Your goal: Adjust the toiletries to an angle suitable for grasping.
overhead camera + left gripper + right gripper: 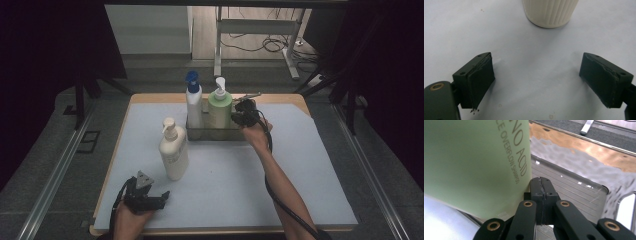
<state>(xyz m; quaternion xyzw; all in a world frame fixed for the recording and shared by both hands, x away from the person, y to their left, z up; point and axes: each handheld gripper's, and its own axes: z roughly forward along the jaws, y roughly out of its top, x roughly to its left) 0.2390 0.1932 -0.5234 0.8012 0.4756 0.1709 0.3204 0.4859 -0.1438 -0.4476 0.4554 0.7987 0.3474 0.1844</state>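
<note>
Green bottle [219, 111] upright, pump nozzle pointing right

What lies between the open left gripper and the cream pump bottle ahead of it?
Nothing: in the left gripper view only bare white table cover separates the left gripper from the cream pump bottle.

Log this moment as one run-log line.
left gripper: open, resting near cream pump bottle | right gripper: fingers shut, empty, beside green shampoo bottle in tray | blue-capped bottle: in tray
</note>
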